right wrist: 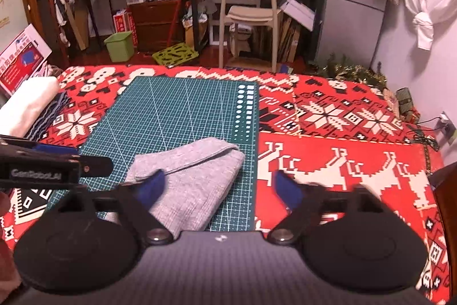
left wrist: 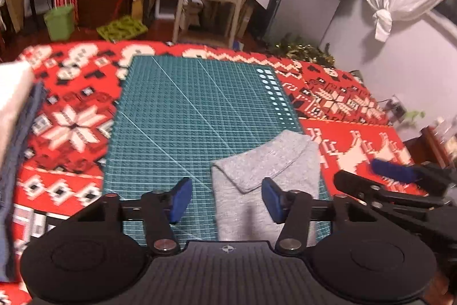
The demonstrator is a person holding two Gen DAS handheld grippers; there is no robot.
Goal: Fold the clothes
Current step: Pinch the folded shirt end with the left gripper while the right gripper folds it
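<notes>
Grippers angled downward over folded grey knit garment point(right wrist: 194, 179) on green gridded cutting mat point(left wrist: 182, 110). Left gripper point(left wrist: 225, 197) and right gripper point(right wrist: 220, 190) both gape (nothing clamped), blue pads clear of cloth.

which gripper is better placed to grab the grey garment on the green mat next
Probably the left. The left gripper has the grey garment partly between its open fingers; the right gripper straddles the garment's right edge and the mat, mostly off to the side.

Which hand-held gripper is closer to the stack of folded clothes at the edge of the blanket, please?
Left. The left hand-held gripper hovers over the green cutting mat, on the side toward the stack of folded clothes. The right hand-held gripper sits farther away, across the grey garment.
</notes>
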